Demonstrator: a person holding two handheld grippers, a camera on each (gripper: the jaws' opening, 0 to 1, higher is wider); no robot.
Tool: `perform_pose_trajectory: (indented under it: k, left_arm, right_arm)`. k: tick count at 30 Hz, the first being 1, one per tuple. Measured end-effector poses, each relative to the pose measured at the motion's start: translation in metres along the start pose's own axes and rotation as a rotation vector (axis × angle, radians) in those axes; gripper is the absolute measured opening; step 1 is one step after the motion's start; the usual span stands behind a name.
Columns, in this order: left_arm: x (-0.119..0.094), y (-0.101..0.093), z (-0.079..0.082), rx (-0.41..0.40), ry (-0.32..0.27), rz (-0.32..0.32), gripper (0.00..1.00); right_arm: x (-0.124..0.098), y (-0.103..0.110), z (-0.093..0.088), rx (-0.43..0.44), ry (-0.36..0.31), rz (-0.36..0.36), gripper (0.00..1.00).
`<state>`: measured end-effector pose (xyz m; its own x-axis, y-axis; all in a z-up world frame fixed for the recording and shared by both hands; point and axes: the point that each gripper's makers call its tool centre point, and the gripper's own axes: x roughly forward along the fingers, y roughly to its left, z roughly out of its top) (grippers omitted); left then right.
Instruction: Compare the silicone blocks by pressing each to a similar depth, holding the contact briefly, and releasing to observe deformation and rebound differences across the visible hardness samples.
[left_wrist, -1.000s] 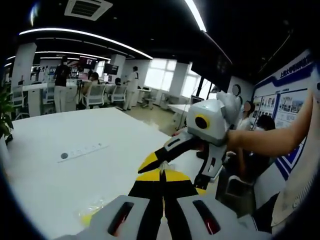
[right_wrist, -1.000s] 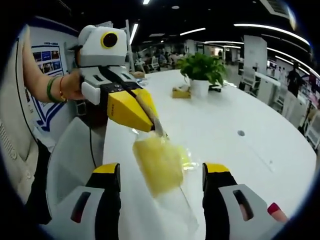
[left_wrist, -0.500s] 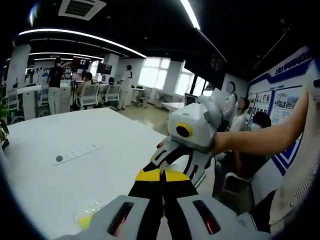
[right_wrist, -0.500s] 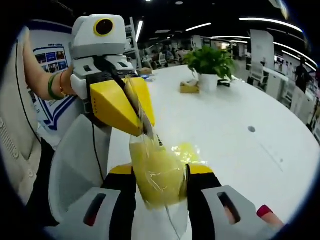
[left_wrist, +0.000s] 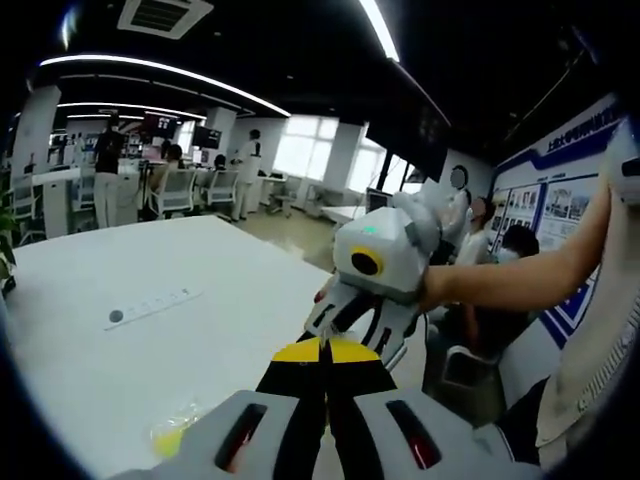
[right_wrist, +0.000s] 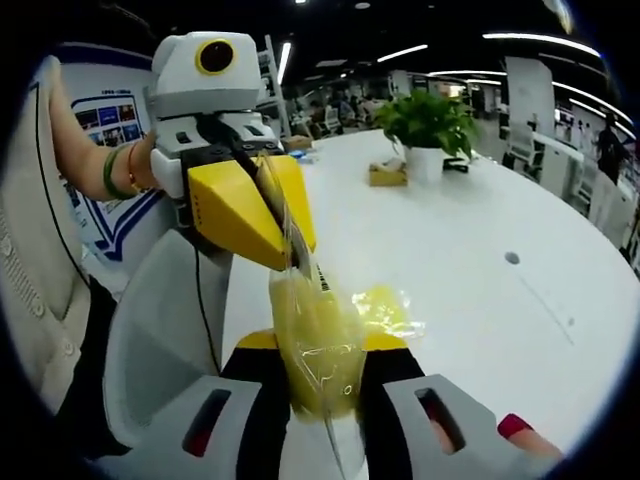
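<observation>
The yellow block (right_wrist: 318, 355) in its clear bag (right_wrist: 300, 300) now sits squeezed between the jaws of your right gripper (right_wrist: 322, 372), which stood wide a second ago and have since closed in on it, so you are into the press-and-hold on this sample. Your left gripper (right_wrist: 288, 262) keeps its jaws pinched together on the bag's top edge, holding it up above the white table (right_wrist: 470, 290). A second yellow bagged piece (right_wrist: 385, 310) lies on the table just behind, and looks to be the next to compare once you release and watch the rebound.
</observation>
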<state>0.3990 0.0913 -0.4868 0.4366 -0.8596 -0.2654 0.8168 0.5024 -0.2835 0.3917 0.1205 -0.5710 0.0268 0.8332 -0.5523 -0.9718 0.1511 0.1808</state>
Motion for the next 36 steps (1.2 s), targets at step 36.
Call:
perform_pose_trajectory:
  k: [36]
  left_arm:
    - [-0.008, -0.014, -0.011, 0.047, 0.015, -0.038, 0.0]
  right_arm:
    - [0.002, 0.023, -0.009, 0.036, 0.041, 0.031, 0.11]
